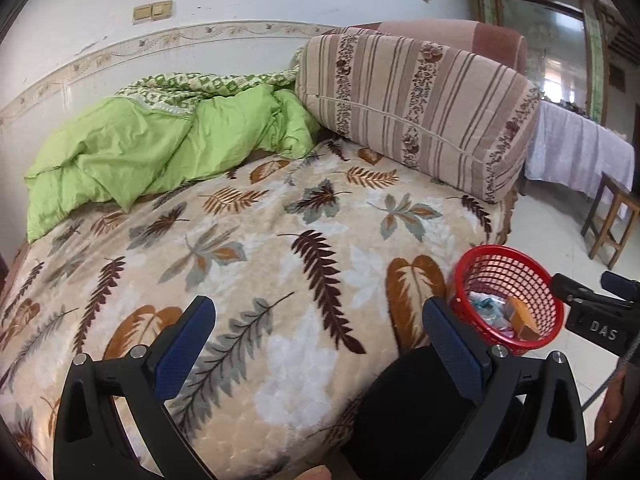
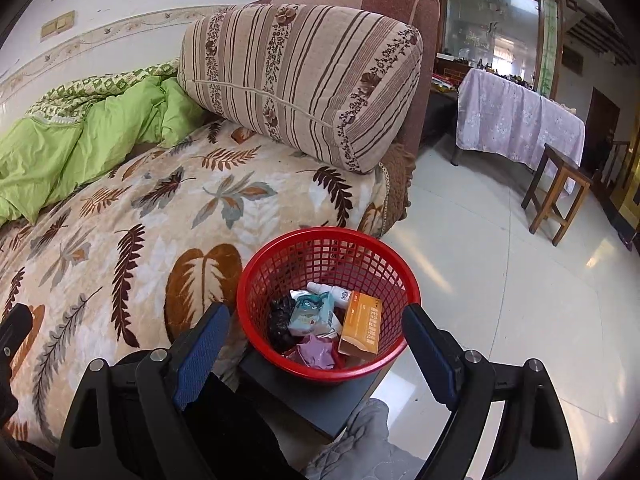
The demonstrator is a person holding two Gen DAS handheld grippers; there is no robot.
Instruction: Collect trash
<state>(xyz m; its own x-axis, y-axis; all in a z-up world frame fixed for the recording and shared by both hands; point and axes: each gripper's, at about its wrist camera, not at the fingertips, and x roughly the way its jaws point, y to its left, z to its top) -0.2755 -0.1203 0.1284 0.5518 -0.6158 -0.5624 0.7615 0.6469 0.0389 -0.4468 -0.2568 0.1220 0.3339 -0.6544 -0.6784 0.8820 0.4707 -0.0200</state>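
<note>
Jaws spread, empty, on both grippers; red basket (image 2: 328, 304) beside bed (image 1: 240, 240).

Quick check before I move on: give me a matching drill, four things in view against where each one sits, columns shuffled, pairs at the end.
Things
1. orange box
2. green quilt
3. striped cushion
4. red basket

Places
A. bunched by the wall at the far side of the bed
B. on a dark stand beside the bed
C. inside the basket with other trash
D. propped against the brown headboard end

Pairs: 1-C, 2-A, 3-D, 4-B
</note>
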